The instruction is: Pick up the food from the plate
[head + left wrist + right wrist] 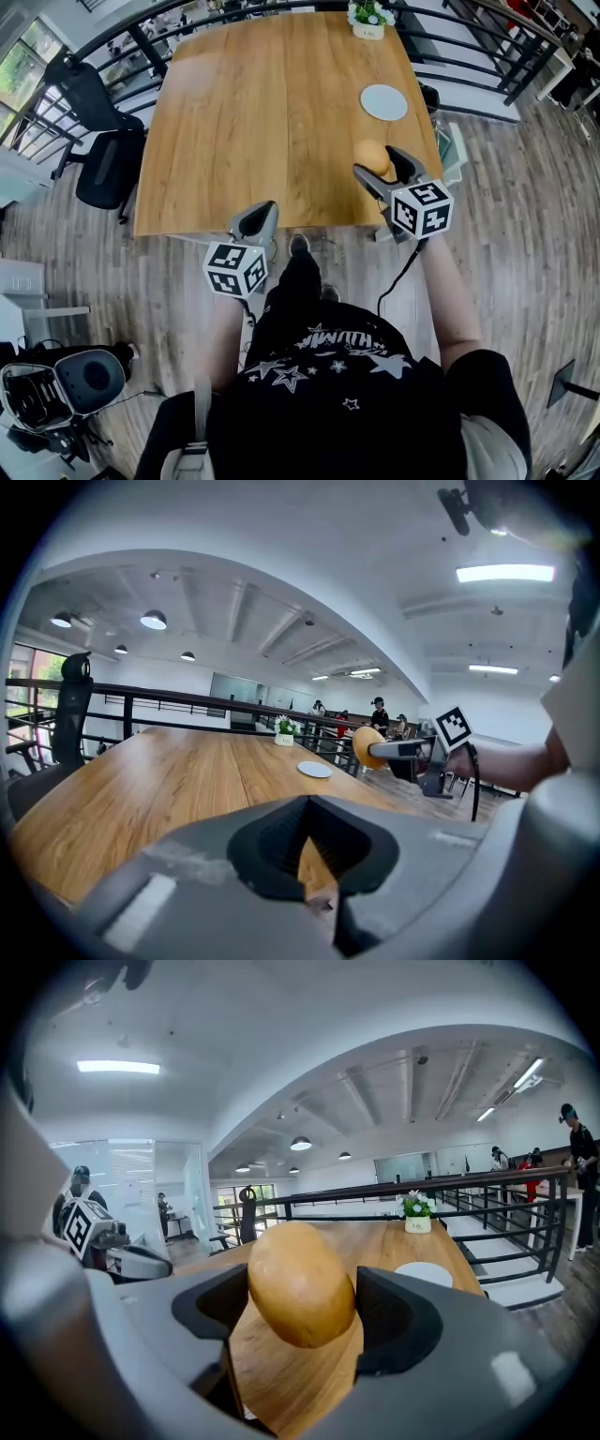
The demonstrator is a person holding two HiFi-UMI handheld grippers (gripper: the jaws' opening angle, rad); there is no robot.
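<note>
A golden-brown oval bread roll (371, 155) hangs above the wooden table (253, 122) near its front right corner, with my right gripper (382, 167) shut on it. In the right gripper view the roll (300, 1283) sits pinched between both dark jaws. The round white plate (384, 101) lies bare on the table beyond it, also seen as the plate (424, 1274) and the plate (314, 770). My left gripper (255, 223) hovers at the table's front edge, jaws together and holding nothing. From the left gripper view the roll (364, 747) shows at the right.
A small white pot of flowers (368, 19) stands at the table's far edge. Black office chairs (103, 159) are at the left of the table. A dark railing (469, 56) runs behind and to the right. People stand in the distance.
</note>
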